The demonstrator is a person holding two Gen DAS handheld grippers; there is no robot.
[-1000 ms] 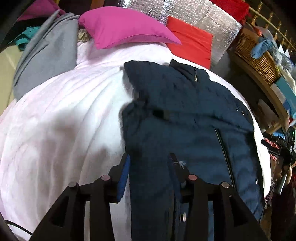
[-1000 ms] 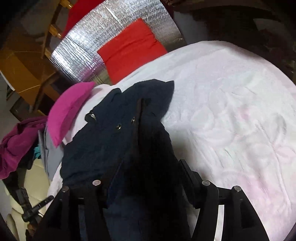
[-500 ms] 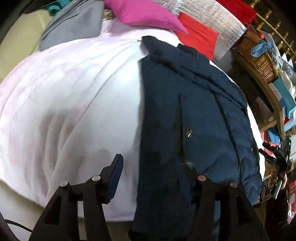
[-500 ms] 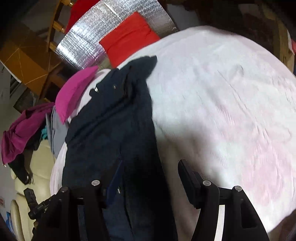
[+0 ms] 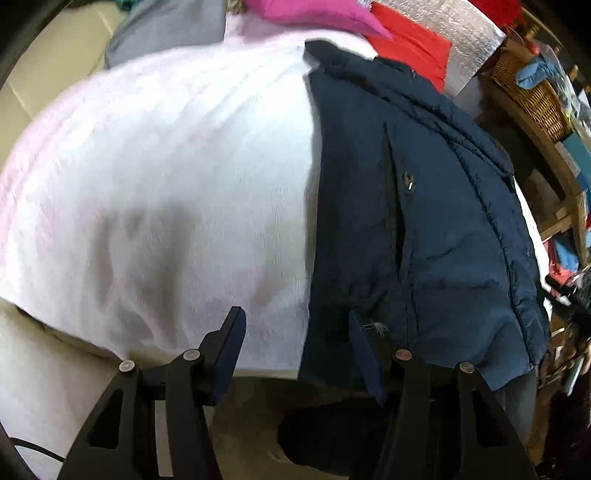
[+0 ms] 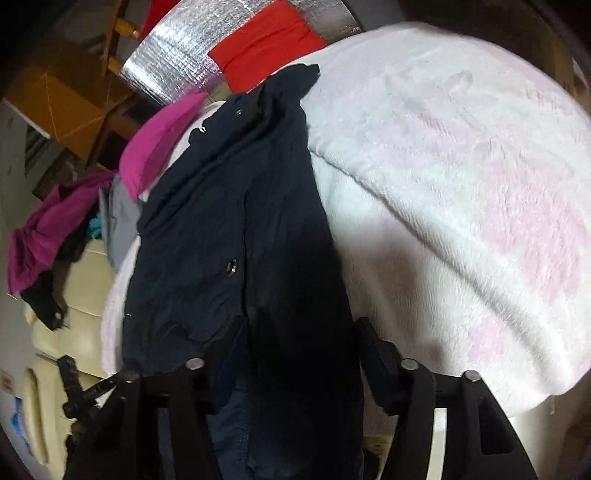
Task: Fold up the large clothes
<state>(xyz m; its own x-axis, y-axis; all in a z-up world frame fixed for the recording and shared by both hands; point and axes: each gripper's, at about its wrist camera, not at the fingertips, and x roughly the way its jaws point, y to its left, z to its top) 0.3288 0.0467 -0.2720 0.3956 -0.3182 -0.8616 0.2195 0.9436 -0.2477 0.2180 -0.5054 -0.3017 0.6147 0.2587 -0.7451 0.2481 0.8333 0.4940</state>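
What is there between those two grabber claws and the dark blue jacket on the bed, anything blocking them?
Nothing visible blocks them. The navy jacket lies on the white blanket, its hem hanging over the bed's near edge right at the open left gripper. In the right wrist view, jacket fabric already sits between the open right gripper's fingers.

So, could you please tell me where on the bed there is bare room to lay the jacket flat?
The white fluffy blanket is bare left of the navy padded jacket, below the pink pillow; in the right wrist view it is also bare on the jacket's other side. It is crowded by the pillows, the red cushion and the wicker basket.
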